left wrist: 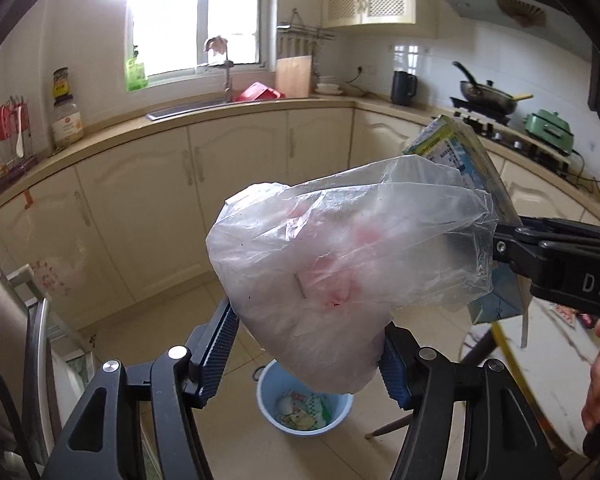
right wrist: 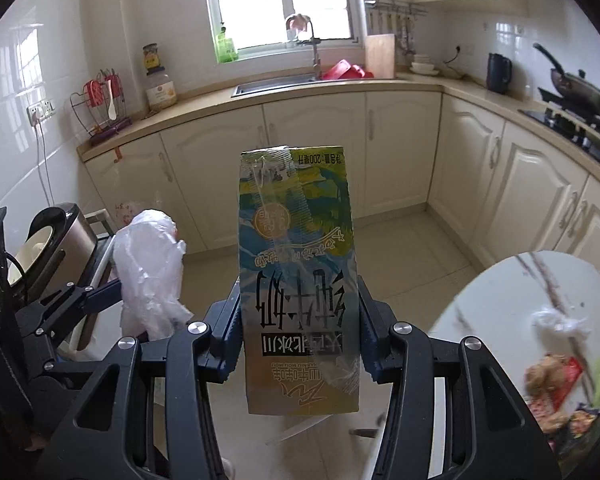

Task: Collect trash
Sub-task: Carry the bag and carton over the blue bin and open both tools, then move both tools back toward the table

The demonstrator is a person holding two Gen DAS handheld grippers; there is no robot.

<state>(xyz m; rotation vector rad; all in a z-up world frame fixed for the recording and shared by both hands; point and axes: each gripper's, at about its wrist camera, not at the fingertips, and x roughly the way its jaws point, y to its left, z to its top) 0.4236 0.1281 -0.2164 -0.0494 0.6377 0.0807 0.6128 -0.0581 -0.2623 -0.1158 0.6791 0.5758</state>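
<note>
Left gripper (left wrist: 306,354): clamped on clear plastic bag (left wrist: 340,264); blue bin (left wrist: 304,404) below it. Right gripper (right wrist: 298,344): clamped on upside-down milk carton (right wrist: 298,280); round table (right wrist: 500,300) at its right.

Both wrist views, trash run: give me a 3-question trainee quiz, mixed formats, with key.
1. Multiple choice: what does the left gripper hold? A) a crumpled clear plastic bag with pink smears B) a glass jar C) a wooden board
2. True or false: the right gripper is closed on a rectangular blue-and-yellow milk carton whose print reads upside down in the right wrist view.
3. Short answer: what stands on the tiled floor below the plastic bag in the left wrist view, and is it empty?

Key
1. A
2. True
3. A round light-blue plastic bin; not empty, it already holds wrappers.
</note>
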